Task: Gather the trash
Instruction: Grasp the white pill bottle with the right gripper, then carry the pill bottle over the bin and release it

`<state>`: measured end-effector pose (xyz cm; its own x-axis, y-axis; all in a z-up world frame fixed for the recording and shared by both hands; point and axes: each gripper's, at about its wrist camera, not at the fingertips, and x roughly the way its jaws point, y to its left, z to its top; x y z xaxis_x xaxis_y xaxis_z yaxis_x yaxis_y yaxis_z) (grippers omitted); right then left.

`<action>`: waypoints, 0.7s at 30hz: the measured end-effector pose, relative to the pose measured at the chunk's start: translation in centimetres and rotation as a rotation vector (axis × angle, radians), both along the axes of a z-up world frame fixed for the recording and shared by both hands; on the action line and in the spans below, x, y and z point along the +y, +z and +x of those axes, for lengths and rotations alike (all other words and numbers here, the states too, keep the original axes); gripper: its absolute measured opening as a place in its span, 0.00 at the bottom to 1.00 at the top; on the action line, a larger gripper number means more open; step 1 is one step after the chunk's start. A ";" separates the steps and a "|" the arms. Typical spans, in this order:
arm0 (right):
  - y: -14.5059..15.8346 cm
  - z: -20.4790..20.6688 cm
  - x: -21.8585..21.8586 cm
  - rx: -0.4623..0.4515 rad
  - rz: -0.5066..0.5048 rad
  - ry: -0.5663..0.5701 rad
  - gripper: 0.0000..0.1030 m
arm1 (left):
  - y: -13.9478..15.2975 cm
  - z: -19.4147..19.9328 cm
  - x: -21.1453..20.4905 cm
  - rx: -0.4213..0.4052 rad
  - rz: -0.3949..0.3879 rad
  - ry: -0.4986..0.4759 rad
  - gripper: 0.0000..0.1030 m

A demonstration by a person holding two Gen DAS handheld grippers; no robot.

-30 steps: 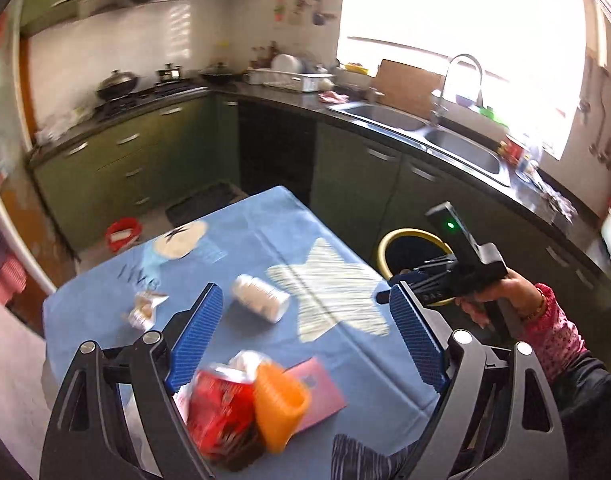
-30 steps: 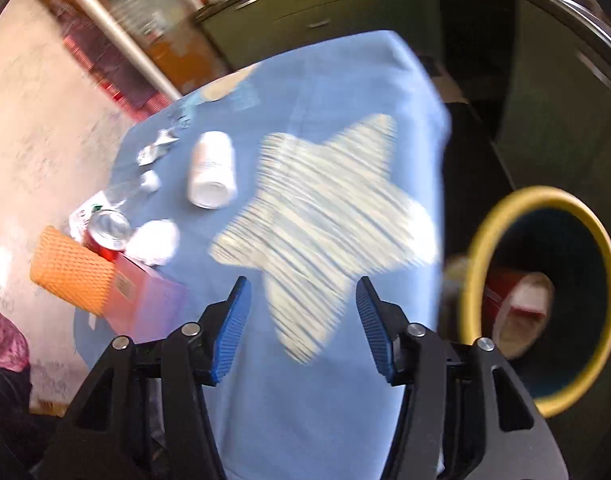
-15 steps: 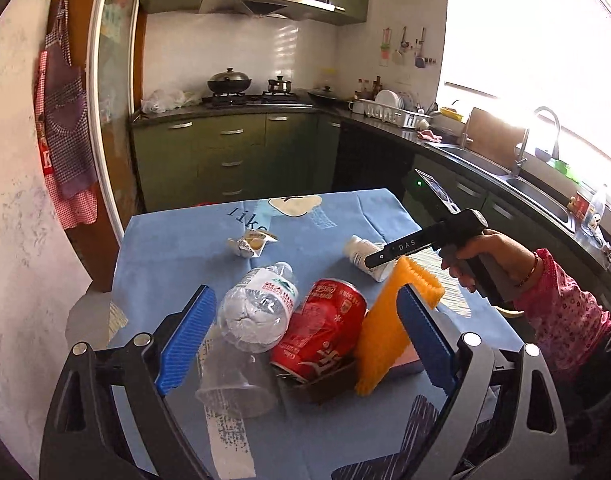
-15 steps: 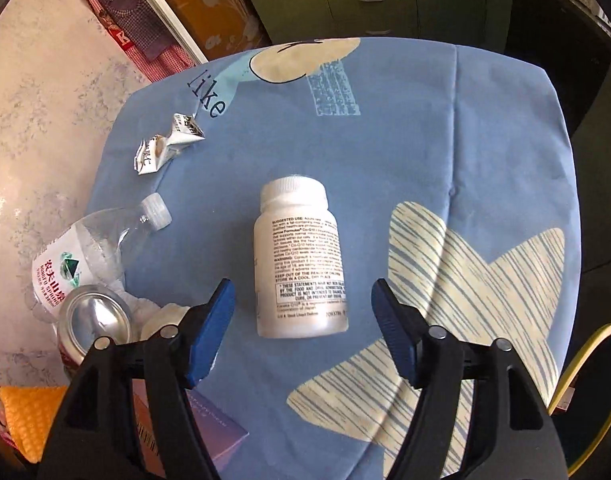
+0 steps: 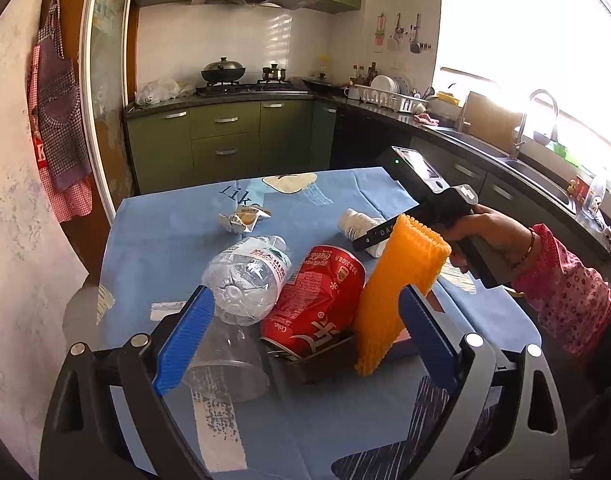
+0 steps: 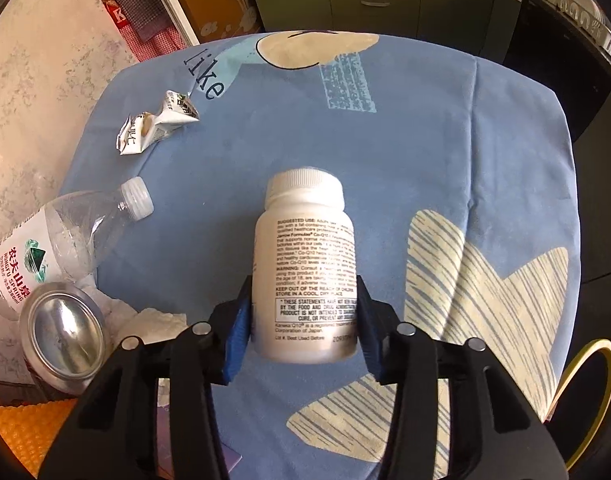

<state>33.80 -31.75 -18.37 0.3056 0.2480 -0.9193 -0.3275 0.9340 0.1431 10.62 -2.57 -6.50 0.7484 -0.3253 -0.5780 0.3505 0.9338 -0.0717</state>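
Observation:
My right gripper (image 6: 303, 316) has both pads against the sides of a white pill bottle (image 6: 305, 264) lying on the blue tablecloth (image 6: 445, 140); the bottle also shows in the left wrist view (image 5: 355, 222). My left gripper (image 5: 305, 332) is open above a pile of trash: a crushed water bottle (image 5: 249, 276), a red cola can (image 5: 317, 296), an orange foam net (image 5: 397, 292), a clear plastic cup (image 5: 225, 368) and a dark tray (image 5: 317, 360). A crumpled wrapper (image 5: 243, 218) lies farther back; it also shows in the right wrist view (image 6: 153, 126).
A yellow-rimmed bin (image 6: 585, 376) stands beside the table at the right. Green kitchen cabinets (image 5: 225, 140), a stove and a sink (image 5: 545, 176) run behind the table. A wall is close on the left. A pink box (image 5: 405, 344) lies under the foam net.
My right gripper has moved down over the white pill bottle and closed on its sides. My left gripper has moved slightly closer to the trash pile and stays open.

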 end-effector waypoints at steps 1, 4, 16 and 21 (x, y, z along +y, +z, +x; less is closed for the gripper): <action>0.1 -0.1 -0.1 -0.009 -0.002 -0.003 0.43 | 0.0 -0.1 -0.1 -0.001 0.000 -0.003 0.90; 0.5 -0.8 -0.4 -0.023 0.017 -0.007 0.43 | 0.0 -0.2 -0.3 -0.006 0.001 -0.012 0.90; 7.0 -8.6 -9.3 -0.181 0.165 -0.130 0.43 | 0.1 -0.6 -2.5 -0.023 0.009 -0.069 0.90; 7.7 -12.7 -19.1 -0.241 0.123 -0.376 0.43 | -0.3 -0.4 -3.8 -0.021 0.005 -0.101 0.91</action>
